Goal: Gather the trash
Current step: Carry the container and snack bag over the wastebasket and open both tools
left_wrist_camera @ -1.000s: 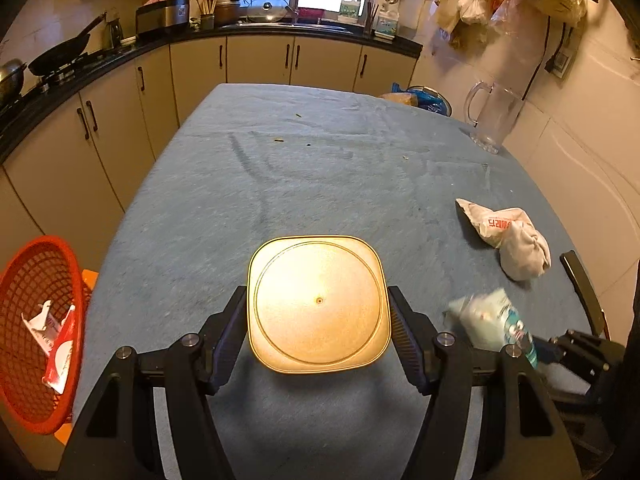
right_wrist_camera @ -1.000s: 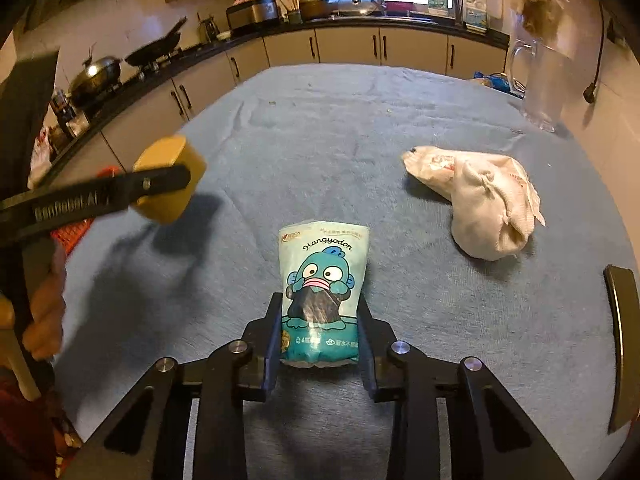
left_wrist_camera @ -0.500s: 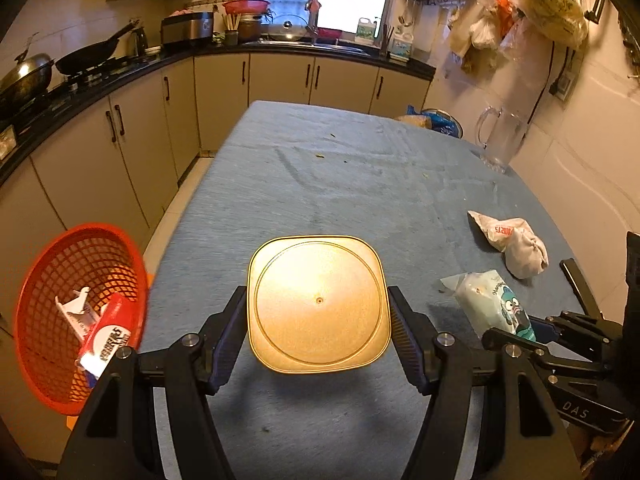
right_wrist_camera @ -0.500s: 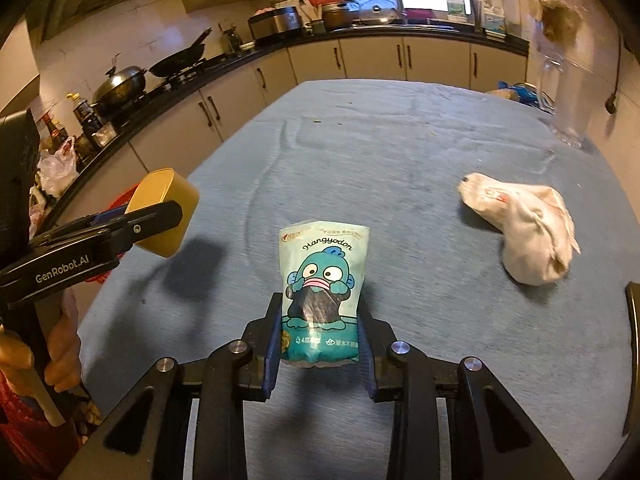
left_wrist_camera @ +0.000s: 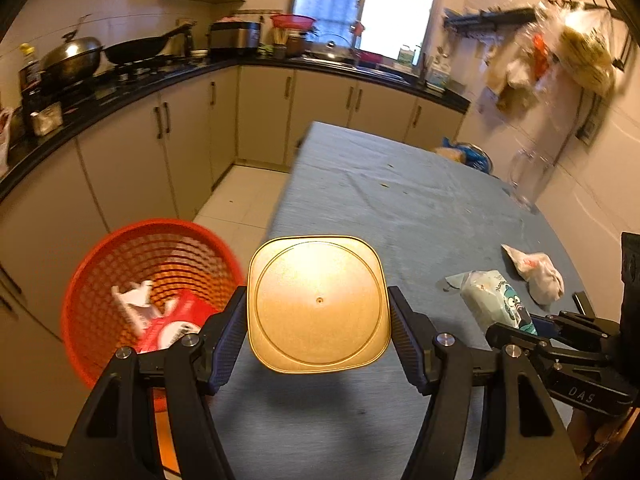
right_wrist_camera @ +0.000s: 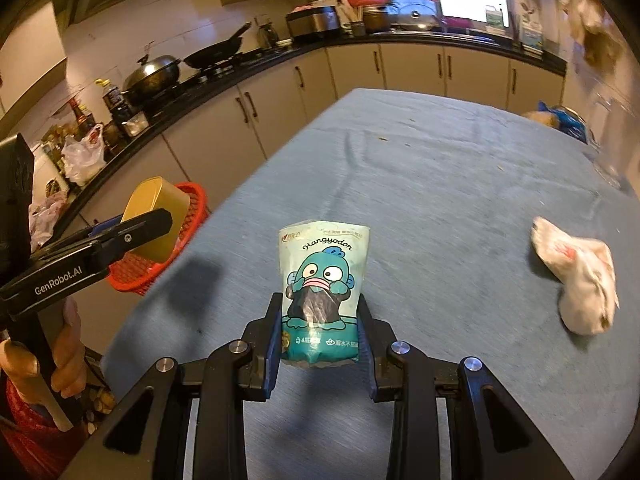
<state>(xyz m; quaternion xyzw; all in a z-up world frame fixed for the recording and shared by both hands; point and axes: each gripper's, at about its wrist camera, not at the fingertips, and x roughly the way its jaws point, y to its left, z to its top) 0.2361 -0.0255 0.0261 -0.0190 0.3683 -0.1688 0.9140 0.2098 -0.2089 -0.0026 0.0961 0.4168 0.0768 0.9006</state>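
Observation:
My left gripper (left_wrist_camera: 318, 332) is shut on a square golden plastic container (left_wrist_camera: 318, 304), held in the air over the table's left edge. Just left of it on the floor stands the red mesh trash basket (left_wrist_camera: 100, 280) with wrappers inside. My right gripper (right_wrist_camera: 320, 336) is shut on a teal cartoon snack pouch (right_wrist_camera: 322, 292), lifted above the blue tablecloth (right_wrist_camera: 440, 200). In the right wrist view the golden container (right_wrist_camera: 156, 216) hangs in front of the red basket (right_wrist_camera: 192, 216). A crumpled white bag (right_wrist_camera: 580, 280) lies on the table to the right.
Beige kitchen cabinets (left_wrist_camera: 188, 140) with a dark counter, wok and pots run along the left and back. A clear glass jug (left_wrist_camera: 532, 176) and a blue bag (left_wrist_camera: 468, 156) sit at the table's far right. A person's hand (right_wrist_camera: 68, 356) holds the left gripper's handle.
Both grippers have moved left and risen, carrying the container and the pouch. The red basket has come closer to the left gripper. The table and white bag have shifted right in both views.

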